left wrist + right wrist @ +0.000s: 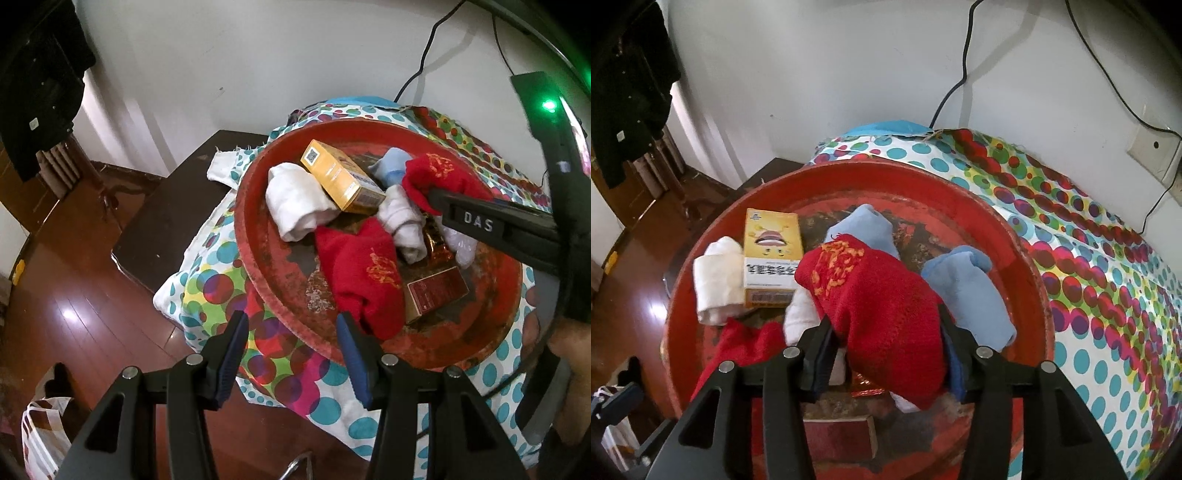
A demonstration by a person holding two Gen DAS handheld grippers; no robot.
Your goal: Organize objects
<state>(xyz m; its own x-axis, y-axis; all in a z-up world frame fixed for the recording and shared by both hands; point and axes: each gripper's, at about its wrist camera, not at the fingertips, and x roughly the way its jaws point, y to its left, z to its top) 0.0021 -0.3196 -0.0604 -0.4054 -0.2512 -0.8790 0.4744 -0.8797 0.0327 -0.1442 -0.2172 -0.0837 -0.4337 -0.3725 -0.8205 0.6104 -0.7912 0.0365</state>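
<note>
A worn red round tray (258,258) (676,314) holds a heap of things. In it are a yellow box (340,177) (772,251), a rolled white sock (295,203) (713,284), light blue socks (967,295) and a dark red box (436,291). A red sock with gold embroidery (879,302) (443,173) lies between the jaws of my right gripper (884,314). A gap shows along the left pad, so it reads as open. A second red sock (365,280) lies at the tray's near side. My left gripper (292,315) hangs open over the near rim, empty.
The tray sits on a polka-dot cloth (1089,258) over a dark wooden table (177,206). A striped plastic bag (40,435) stands on the wood floor at lower left. Black cables and a wall socket (1156,151) are at the back. A person's hand (569,343) holds the right gripper.
</note>
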